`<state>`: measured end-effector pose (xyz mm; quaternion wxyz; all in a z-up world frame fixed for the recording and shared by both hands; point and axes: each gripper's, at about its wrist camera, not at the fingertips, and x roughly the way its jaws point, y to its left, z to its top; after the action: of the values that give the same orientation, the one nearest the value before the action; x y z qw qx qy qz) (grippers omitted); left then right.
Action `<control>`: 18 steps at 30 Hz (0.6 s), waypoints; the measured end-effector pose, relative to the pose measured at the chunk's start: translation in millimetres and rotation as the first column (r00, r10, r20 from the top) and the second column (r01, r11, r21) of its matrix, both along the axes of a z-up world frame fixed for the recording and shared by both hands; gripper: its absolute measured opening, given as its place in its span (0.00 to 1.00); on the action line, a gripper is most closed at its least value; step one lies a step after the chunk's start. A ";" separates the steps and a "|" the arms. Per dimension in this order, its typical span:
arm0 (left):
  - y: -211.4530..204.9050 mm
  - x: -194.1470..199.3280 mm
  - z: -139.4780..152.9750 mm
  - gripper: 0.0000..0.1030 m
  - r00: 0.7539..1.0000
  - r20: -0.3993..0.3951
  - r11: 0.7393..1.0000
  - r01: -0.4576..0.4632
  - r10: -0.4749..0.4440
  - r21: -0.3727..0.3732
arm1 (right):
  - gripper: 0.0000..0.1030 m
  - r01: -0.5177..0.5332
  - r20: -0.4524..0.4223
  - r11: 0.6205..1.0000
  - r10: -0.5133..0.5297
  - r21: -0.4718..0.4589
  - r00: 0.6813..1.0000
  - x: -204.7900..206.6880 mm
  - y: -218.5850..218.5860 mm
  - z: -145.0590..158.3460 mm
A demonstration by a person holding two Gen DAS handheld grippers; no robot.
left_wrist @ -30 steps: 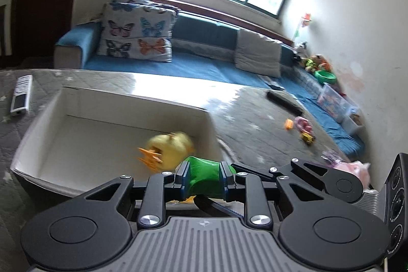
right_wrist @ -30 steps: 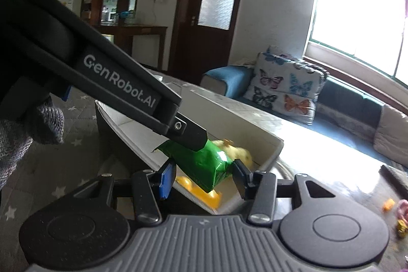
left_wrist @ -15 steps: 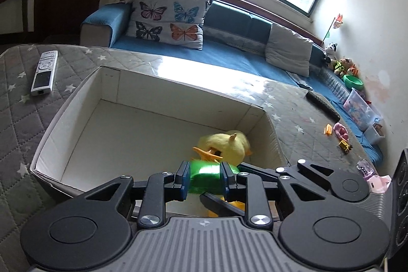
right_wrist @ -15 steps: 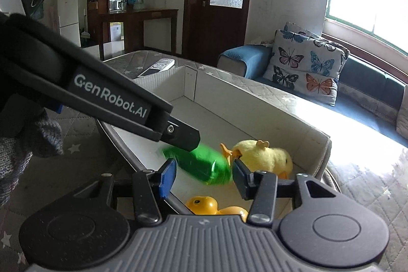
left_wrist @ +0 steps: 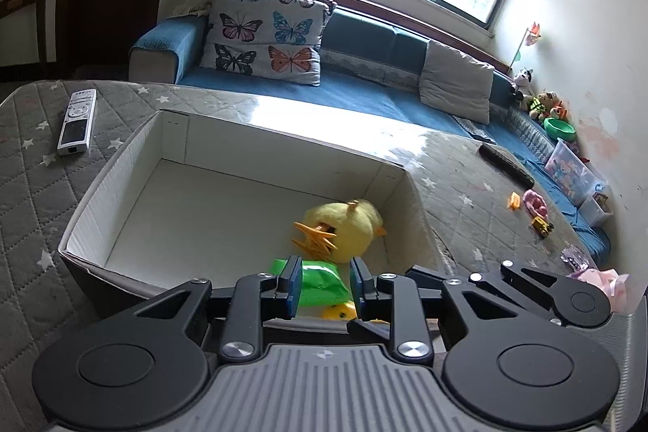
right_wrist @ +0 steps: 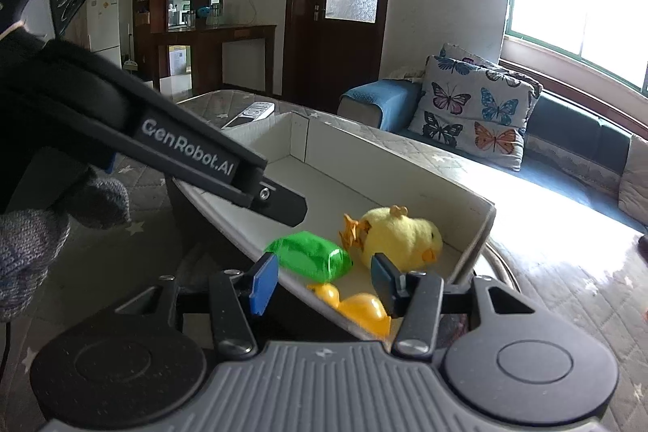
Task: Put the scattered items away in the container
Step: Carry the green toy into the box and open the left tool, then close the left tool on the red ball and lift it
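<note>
A white cardboard box sits on the grey quilted surface. Inside it lie a yellow plush duck, a green packet and a yellow rubber duck. My left gripper hangs over the box's near corner, its jaws opening. The packet shows between its pads from above. In the right wrist view the green packet rests on the box floor, below the left gripper's finger and apart from it. My right gripper is at the box's near wall, its jaws opening with nothing gripped.
A white remote lies left of the box. Small toys and a black bar lie to the right on the quilt. A blue sofa with a butterfly cushion runs behind. A gloved hand holds the left gripper.
The green packet, gripped by the left gripper above the box a second ago, now lies on the box floor beside the plush duck. Both pairs of jaws stand wider.
</note>
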<state>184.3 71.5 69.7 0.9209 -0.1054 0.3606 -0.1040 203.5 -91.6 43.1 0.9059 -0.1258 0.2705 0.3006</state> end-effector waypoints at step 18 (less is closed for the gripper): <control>-44.4 -44.6 5.2 0.30 0.998 0.022 0.997 0.063 -0.064 0.044 | 0.55 0.081 0.013 0.996 -0.082 0.032 0.997 -59.7 -48.4 3.3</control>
<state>139.7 27.0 74.9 0.9234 -0.0726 0.3550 -0.1266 143.8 -140.0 46.4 0.9212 -0.1027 0.2640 0.2667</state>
